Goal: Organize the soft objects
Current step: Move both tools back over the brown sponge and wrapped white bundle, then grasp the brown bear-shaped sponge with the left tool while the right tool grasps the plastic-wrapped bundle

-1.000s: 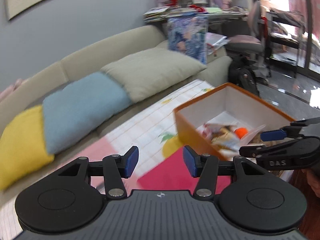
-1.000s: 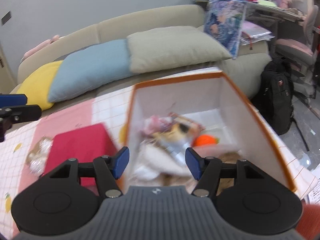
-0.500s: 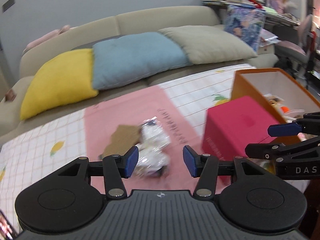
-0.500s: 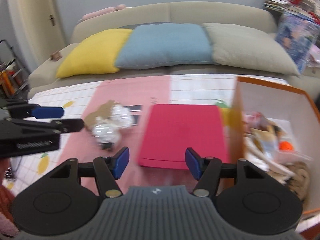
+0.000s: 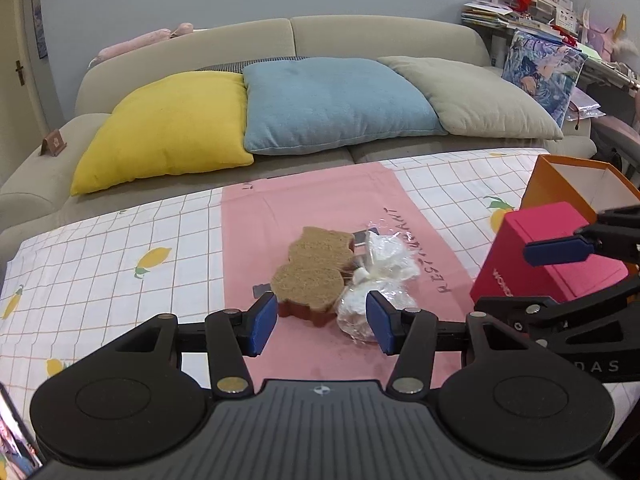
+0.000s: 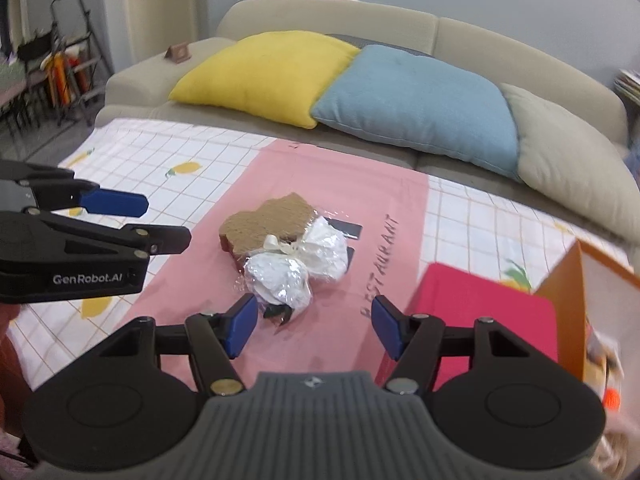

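Observation:
A brown animal-shaped soft pad (image 5: 316, 272) lies on the pink mat (image 5: 320, 200), touching a white soft bundle in clear wrap (image 5: 380, 276) with a cream bow. My left gripper (image 5: 321, 326) hovers just in front of both, open and with nothing between its pads. In the right wrist view the same pad (image 6: 268, 220) and bundle (image 6: 296, 264) lie just beyond my right gripper (image 6: 314, 326), which is also open and holds nothing. Each gripper shows at the edge of the other's view.
A red box (image 5: 548, 264) stands right of the bundle, with an orange open box (image 5: 576, 184) of mixed items behind it. The checked lemon-print cloth (image 5: 120, 248) covers the table. Beyond it, a beige sofa (image 5: 360, 36) carries yellow, blue and grey cushions.
Both views have swung left, from the orange box to the pink mat with the brown pad and wrapped bundle. Both grippers have stayed open with nothing in them.

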Action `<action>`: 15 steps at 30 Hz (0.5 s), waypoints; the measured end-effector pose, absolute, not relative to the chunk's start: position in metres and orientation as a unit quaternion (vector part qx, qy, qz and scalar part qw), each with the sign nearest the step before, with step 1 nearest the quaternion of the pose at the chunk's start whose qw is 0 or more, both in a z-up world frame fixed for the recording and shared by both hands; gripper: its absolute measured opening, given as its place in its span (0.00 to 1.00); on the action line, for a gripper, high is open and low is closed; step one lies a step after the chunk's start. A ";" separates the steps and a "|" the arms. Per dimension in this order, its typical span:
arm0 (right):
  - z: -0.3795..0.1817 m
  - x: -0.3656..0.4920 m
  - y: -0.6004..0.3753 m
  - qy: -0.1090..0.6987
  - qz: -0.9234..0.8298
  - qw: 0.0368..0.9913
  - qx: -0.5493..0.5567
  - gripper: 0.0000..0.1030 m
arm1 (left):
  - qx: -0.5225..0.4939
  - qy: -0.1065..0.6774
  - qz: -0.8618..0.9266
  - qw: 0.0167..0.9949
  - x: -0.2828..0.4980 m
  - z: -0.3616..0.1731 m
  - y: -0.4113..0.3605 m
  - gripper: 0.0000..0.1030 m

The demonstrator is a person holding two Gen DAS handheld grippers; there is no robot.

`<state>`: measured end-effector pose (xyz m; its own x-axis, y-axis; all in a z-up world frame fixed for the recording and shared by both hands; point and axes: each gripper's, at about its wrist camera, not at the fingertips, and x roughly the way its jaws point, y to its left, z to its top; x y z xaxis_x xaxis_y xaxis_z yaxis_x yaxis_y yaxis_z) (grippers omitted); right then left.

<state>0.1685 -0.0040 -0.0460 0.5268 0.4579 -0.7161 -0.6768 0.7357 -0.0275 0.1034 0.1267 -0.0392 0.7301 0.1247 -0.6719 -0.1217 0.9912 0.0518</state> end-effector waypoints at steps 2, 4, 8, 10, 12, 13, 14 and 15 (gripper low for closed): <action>-0.049 0.174 0.004 0.356 0.333 0.857 -0.166 0.61 | 0.005 0.362 0.061 0.930 0.107 -0.044 0.131 0.59; -0.052 0.179 0.012 0.354 0.335 0.855 -0.179 0.61 | 0.009 0.365 0.057 0.929 0.112 -0.049 0.135 0.59; -0.063 0.190 0.030 0.360 0.340 0.845 -0.201 0.61 | 0.012 0.377 0.049 0.925 0.123 -0.062 0.141 0.61; -0.068 0.195 0.040 0.361 0.343 0.841 -0.210 0.61 | 0.002 0.381 0.048 0.923 0.130 -0.067 0.145 0.65; -0.073 0.200 0.048 0.367 0.346 0.837 -0.212 0.60 | -0.001 0.385 0.049 0.921 0.137 -0.072 0.150 0.66; -0.075 0.204 0.051 0.374 0.343 0.836 -0.209 0.60 | 0.003 0.387 0.051 0.921 0.140 -0.075 0.152 0.66; -0.078 0.208 0.054 0.382 0.337 0.836 -0.203 0.61 | 0.008 0.388 0.051 0.920 0.143 -0.077 0.155 0.66; -0.080 0.212 0.057 0.390 0.330 0.837 -0.194 0.61 | 0.012 0.389 0.050 0.920 0.146 -0.079 0.158 0.66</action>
